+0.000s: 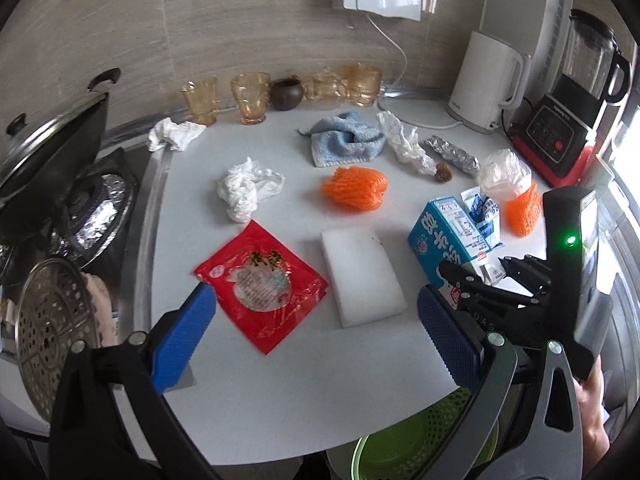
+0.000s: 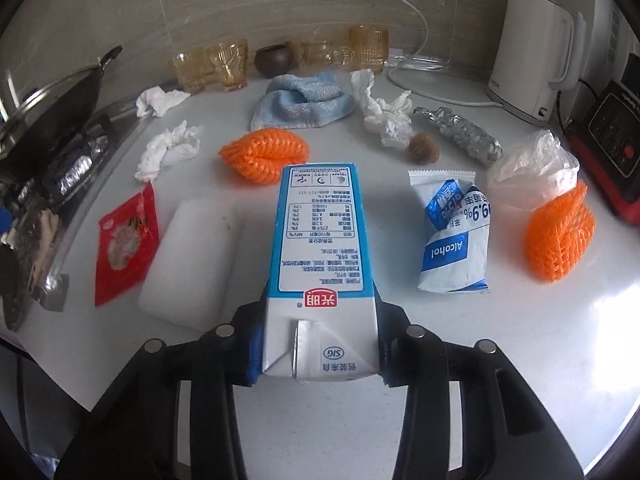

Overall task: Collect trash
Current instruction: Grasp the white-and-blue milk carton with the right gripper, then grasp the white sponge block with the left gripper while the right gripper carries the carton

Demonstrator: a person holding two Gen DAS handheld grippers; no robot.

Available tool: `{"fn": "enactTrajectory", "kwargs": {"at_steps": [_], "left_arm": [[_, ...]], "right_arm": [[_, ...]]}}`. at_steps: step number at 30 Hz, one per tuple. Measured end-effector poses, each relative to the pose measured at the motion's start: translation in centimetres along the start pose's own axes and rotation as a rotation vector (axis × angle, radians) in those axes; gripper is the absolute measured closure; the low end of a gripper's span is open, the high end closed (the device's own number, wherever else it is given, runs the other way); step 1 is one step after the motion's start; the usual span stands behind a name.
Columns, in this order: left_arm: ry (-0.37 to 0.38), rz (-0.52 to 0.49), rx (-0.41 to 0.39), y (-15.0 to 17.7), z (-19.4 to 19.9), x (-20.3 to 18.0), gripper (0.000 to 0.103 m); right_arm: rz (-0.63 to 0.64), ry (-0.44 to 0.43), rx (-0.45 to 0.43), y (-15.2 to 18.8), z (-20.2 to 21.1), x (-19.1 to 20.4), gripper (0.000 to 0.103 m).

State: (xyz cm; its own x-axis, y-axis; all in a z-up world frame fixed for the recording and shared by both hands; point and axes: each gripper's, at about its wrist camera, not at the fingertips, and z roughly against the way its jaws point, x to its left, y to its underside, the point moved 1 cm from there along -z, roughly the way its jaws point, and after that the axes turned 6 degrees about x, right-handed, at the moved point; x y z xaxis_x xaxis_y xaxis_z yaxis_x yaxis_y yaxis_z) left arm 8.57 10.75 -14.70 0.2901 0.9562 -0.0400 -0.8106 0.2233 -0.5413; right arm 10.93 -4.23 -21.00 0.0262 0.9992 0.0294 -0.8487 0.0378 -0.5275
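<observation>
A blue and white milk carton (image 2: 320, 232) lies lengthwise on the white counter (image 2: 500, 340), and my right gripper (image 2: 320, 320) is shut on its near end, blue pads pressed against both sides. In the left wrist view the carton (image 1: 456, 240) and the right gripper (image 1: 480, 284) show at the right. My left gripper (image 1: 314, 296) hangs open above a red snack packet (image 1: 262, 284) and a white foam block (image 1: 362, 276), holding nothing. Other trash: an alcohol wipe packet (image 2: 452, 236), two orange foam nets (image 2: 264, 152) (image 2: 560, 236), crumpled tissues (image 1: 248, 188), a foil wad (image 2: 460, 132), a plastic bag (image 2: 532, 172).
A green basket (image 1: 420, 440) sits below the counter's near edge. A blue towel (image 2: 304, 100), amber glasses (image 1: 248, 96), a white kettle (image 1: 486, 84) and a blender (image 1: 576, 100) line the back. A stove with a wok (image 1: 52, 152) and a steamer plate (image 1: 52, 328) are at the left.
</observation>
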Motion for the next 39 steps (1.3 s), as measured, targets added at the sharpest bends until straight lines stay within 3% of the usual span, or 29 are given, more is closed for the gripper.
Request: {"fn": "enactTrajectory", "kwargs": {"at_steps": [6, 12, 24, 34, 39], "left_arm": [[0.020, -0.021, 0.031, -0.4, -2.3, -2.1, 0.006], [-0.010, 0.021, 0.101, -0.8, -6.7, -4.4, 0.006], [-0.093, 0.080, 0.163, -1.0, -11.3, -5.5, 0.012], [-0.109, 0.096, 0.198, -0.5, -12.3, -5.5, 0.039], [-0.113, 0.089, 0.190, -0.3, -12.2, -5.5, 0.042]], "right_arm": [[-0.026, 0.000, -0.054, 0.2, 2.7, -1.4, 0.062], [-0.045, 0.020, -0.100, 0.7, 6.3, -4.1, 0.061], [-0.078, 0.033, -0.079, 2.7, 7.9, -7.6, 0.061], [-0.084, 0.036, -0.086, 3.4, 8.5, -8.0, 0.061], [-0.093, 0.033, -0.082, 3.7, 8.5, -8.1, 0.061]]}}
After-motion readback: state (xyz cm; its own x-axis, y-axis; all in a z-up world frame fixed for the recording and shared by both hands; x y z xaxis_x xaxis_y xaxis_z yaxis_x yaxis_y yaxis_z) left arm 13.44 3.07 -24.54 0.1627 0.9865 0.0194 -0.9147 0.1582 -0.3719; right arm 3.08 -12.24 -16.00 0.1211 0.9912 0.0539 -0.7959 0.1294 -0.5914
